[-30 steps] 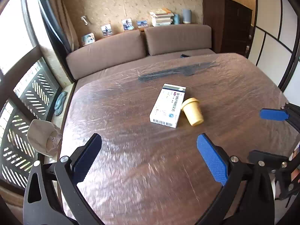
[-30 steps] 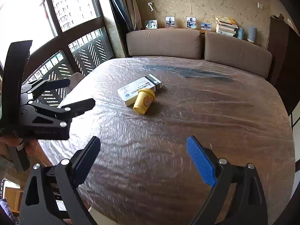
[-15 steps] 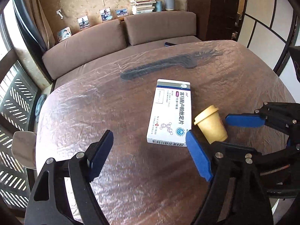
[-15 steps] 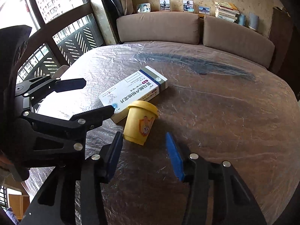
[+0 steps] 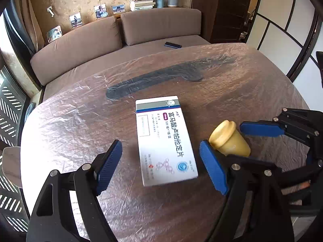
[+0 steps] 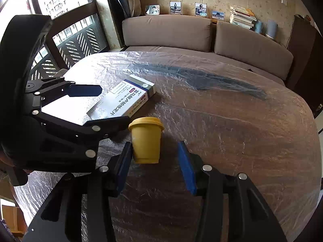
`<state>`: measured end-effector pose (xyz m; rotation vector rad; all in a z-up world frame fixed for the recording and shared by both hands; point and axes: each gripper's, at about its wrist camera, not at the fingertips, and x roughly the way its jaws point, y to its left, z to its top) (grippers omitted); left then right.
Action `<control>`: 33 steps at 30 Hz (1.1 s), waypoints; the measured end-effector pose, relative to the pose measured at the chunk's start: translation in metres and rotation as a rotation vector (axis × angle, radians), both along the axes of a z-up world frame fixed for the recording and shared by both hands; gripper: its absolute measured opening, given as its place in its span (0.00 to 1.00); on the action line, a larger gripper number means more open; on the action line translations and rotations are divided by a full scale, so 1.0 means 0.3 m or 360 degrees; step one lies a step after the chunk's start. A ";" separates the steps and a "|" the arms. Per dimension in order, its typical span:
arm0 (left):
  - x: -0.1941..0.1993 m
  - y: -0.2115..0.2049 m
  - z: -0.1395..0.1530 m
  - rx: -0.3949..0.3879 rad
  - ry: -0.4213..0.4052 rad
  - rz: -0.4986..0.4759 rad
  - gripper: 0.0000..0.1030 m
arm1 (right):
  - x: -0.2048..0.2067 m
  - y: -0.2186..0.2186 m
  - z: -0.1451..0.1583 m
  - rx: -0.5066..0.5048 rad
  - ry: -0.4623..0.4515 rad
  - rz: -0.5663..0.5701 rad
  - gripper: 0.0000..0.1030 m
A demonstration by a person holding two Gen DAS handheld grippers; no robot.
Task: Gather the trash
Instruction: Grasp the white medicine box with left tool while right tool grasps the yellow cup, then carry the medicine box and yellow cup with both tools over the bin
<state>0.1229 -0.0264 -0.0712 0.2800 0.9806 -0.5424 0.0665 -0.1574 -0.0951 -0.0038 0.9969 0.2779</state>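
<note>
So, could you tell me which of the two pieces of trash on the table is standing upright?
The small yellow cup, standing lid-up between the right gripper pads. The white medicine box beside it lies flat.

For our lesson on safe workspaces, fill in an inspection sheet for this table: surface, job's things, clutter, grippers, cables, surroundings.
Surface: round wooden table under a crinkled clear plastic sheet; a dark streak runs across it.
Job's things: white medicine box lying flat; yellow cup on its side beside it.
Clutter: nothing seen.
Grippers: left gripper open, astride the box, jaws just been closing; right gripper open around the cup, jaws just been closing, one pad clear of it.
Cables: nothing seen on the table.
Surroundings: brown sofa, stacked books, window, dark cabinet.
</note>
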 end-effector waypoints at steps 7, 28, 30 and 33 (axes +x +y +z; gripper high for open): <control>0.034 -0.013 -0.011 -0.0013 0.0010 0.0067 0.64 | 0.009 0.004 -0.005 0.0024 0.0011 0.0010 0.38; -0.161 -0.028 0.062 -0.0046 -0.0110 0.0237 0.51 | -0.110 -0.146 0.070 0.0196 -0.0004 -0.0041 0.28; -0.191 -0.032 0.071 -0.0062 -0.0109 0.0255 0.51 | -0.134 -0.162 0.072 0.0190 -0.0002 -0.0039 0.28; -0.229 -0.036 0.083 -0.0104 -0.0090 0.0286 0.51 | -0.174 -0.181 0.077 0.0187 0.0003 -0.0042 0.28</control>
